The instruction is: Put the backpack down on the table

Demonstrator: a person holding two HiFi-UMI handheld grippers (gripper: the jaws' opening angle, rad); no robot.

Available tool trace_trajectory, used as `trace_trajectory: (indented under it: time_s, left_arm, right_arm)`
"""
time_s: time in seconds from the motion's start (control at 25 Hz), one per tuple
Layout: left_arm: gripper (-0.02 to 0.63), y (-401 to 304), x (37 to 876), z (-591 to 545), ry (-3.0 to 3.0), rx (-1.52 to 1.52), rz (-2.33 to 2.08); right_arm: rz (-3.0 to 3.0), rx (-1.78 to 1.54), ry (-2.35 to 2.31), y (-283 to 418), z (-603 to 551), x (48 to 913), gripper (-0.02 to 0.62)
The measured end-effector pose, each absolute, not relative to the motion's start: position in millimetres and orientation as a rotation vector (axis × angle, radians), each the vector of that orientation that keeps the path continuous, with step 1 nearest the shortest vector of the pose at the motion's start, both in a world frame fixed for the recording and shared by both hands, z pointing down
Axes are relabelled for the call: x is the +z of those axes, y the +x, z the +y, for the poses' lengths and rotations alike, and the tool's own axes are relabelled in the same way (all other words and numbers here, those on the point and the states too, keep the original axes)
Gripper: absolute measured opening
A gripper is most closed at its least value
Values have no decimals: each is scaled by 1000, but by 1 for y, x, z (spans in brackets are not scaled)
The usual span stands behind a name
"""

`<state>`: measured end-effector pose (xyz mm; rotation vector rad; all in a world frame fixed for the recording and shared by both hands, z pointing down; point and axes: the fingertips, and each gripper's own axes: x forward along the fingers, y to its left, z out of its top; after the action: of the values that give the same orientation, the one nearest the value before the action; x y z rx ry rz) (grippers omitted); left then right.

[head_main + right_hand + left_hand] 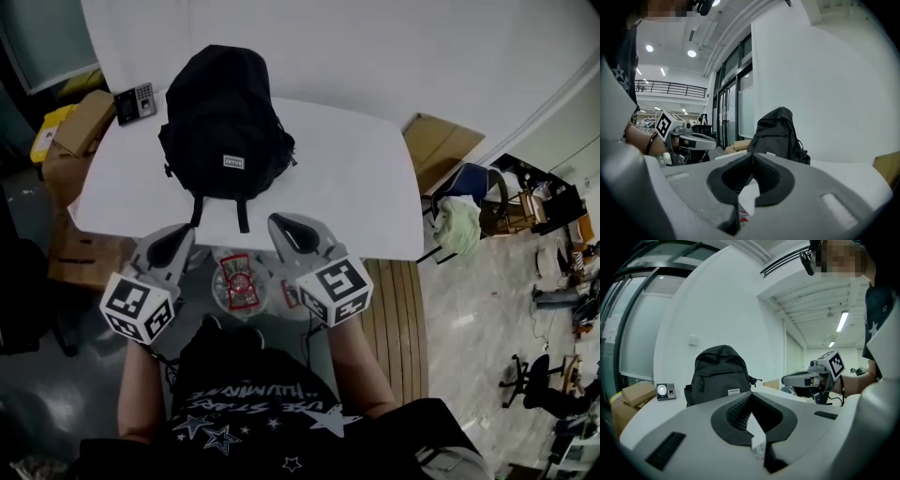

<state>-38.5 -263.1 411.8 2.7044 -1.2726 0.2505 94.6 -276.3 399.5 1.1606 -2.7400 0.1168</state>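
Left hand-held gripper point(184, 231) just before backpack point(225, 112)

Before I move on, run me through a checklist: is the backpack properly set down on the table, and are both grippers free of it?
1. Backpack standing on the white table: ok.
2. Left gripper shut, nothing between its jaws: ok.
3. Right gripper shut, nothing between its jaws: ok.
4. Both grippers apart from the backpack, by the table's near edge: ok.
5. Straps fully on the tabletop, not hanging over the edge: cannot tell.
6. Keypad device apart from the backpack: ok.
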Motion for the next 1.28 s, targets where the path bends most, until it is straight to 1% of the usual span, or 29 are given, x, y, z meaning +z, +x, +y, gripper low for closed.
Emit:
trace_trajectory:
  time_s: [0.56, 1.0, 1.28]
  left_arm:
    - [8, -40, 434, -249, 2698, 269, -1177]
    - [8, -62, 437, -186, 2713, 262, -1072]
    - [8, -74, 430, -147, 2740, 243, -1057]
  right_arm:
    - [-2667, 181, 1175, 87, -269, 425, 0]
    - [-2640, 131, 1171, 48, -208, 411, 0]
    - [-2608, 114, 1195, 37, -163, 409, 0]
